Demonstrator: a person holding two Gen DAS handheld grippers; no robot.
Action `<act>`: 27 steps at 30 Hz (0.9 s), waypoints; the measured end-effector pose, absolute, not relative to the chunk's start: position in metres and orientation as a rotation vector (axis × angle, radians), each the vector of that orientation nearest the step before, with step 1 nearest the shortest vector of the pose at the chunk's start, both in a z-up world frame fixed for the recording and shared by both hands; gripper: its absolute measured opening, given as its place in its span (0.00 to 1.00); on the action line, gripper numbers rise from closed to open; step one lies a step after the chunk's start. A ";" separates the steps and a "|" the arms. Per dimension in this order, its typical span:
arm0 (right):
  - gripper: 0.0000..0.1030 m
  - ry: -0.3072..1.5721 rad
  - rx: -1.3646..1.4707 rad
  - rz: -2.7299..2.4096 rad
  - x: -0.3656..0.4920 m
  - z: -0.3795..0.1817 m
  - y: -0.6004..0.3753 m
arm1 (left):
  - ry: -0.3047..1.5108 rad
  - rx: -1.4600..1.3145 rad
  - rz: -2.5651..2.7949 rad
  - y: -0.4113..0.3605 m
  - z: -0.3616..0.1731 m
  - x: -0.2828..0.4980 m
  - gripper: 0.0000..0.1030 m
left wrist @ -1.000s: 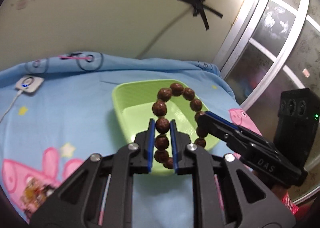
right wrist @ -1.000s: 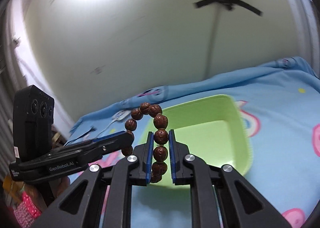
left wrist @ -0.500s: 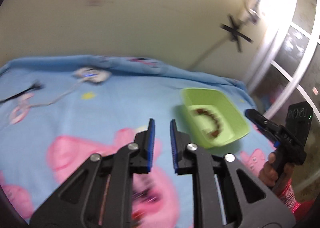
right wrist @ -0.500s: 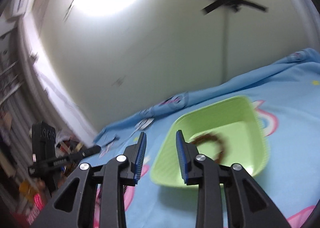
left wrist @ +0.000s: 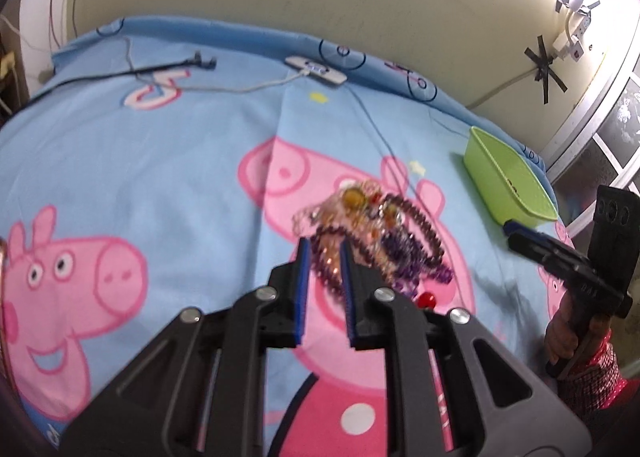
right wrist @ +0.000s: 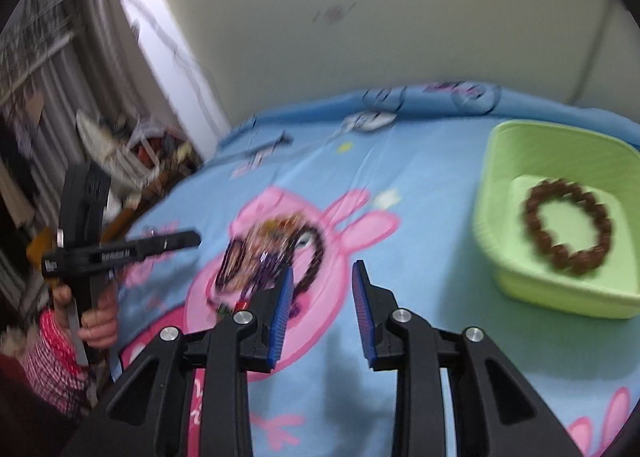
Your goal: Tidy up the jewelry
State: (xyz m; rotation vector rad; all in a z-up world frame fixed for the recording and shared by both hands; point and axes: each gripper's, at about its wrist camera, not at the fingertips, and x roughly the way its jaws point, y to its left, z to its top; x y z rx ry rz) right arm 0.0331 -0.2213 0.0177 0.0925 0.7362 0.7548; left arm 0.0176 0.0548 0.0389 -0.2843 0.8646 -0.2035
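Brown bead bracelet (right wrist: 567, 225) lying in green tray (right wrist: 516, 257); left gripper (left wrist: 324, 253) narrowly parted, empty, over jewelry pile (left wrist: 376, 233); right gripper (right wrist: 322, 281) just opened, empty

On the bedsheet (left wrist: 168, 161) a pile of jewelry (left wrist: 372, 237) lies near the middle, the tray (right wrist: 560, 289) well to its right with a bead bracelet (right wrist: 568, 225) inside, and a charger pad (left wrist: 316, 71) behind, near the wall.
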 end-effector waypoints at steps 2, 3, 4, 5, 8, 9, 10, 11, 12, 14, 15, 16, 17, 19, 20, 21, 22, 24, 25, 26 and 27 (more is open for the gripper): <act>0.12 0.761 0.037 0.775 0.030 0.012 -0.204 | 0.877 -0.298 -0.211 0.055 0.034 0.018 0.13; 0.12 0.769 0.019 0.781 0.027 0.009 -0.197 | 0.880 -0.301 -0.216 0.056 0.032 0.019 0.13; 0.12 0.777 0.009 0.787 0.026 0.007 -0.195 | 0.881 -0.306 -0.223 0.055 0.031 0.020 0.13; 0.12 0.787 -0.003 0.794 0.026 0.005 -0.189 | 0.884 -0.308 -0.233 0.055 0.030 0.022 0.13; 0.12 0.800 -0.036 0.798 0.032 0.005 -0.170 | 0.892 -0.288 -0.262 0.046 0.027 0.026 0.13; 0.12 0.799 -0.046 0.801 0.032 0.007 -0.165 | 0.894 -0.271 -0.263 0.041 0.026 0.027 0.13; 0.12 0.798 -0.057 0.807 0.034 0.007 -0.160 | 0.898 -0.259 -0.269 0.039 0.024 0.029 0.13; 0.12 0.797 -0.072 0.813 0.036 0.008 -0.152 | 0.909 -0.242 -0.271 0.034 0.021 0.032 0.13; 0.12 0.801 -0.083 0.820 0.038 0.008 -0.144 | 0.919 -0.225 -0.266 0.031 0.018 0.035 0.13; 0.07 0.810 -0.115 0.826 0.044 0.005 -0.131 | 0.900 -0.190 -0.247 0.028 0.017 0.035 0.13; 0.00 0.818 -0.149 0.811 0.045 0.002 -0.127 | 0.900 -0.185 -0.244 0.028 0.017 0.035 0.13; 0.00 0.834 -0.176 0.793 0.047 -0.002 -0.124 | 0.902 -0.177 -0.223 0.031 0.016 0.035 0.13; 0.00 0.847 -0.173 0.786 0.049 -0.005 -0.127 | 0.914 -0.157 -0.180 0.036 0.014 0.036 0.20; 0.00 0.859 -0.150 0.775 0.049 -0.005 -0.139 | 0.909 -0.180 -0.159 0.052 0.013 0.033 0.25; 0.00 0.860 -0.142 0.770 0.047 -0.004 -0.144 | 0.907 -0.200 -0.149 0.061 0.013 0.030 0.25; 0.00 0.864 -0.120 0.769 0.046 -0.004 -0.151 | 0.909 -0.209 -0.129 0.069 0.014 0.028 0.25; 0.00 0.869 -0.073 0.778 0.043 -0.001 -0.162 | 0.907 -0.216 -0.127 0.075 0.014 0.026 0.25; 0.00 0.859 -0.015 0.788 0.041 0.005 -0.176 | 0.890 -0.226 -0.105 0.082 0.019 0.021 0.25; 0.00 0.845 0.018 0.787 0.039 0.011 -0.185 | 0.873 -0.234 -0.110 0.084 0.022 0.018 0.25; 0.00 0.832 0.037 0.789 0.037 0.016 -0.190 | 0.849 -0.242 -0.128 0.084 0.029 0.015 0.25; 0.00 0.817 0.057 0.791 0.036 0.021 -0.195 | 0.828 -0.243 -0.141 0.081 0.034 0.012 0.25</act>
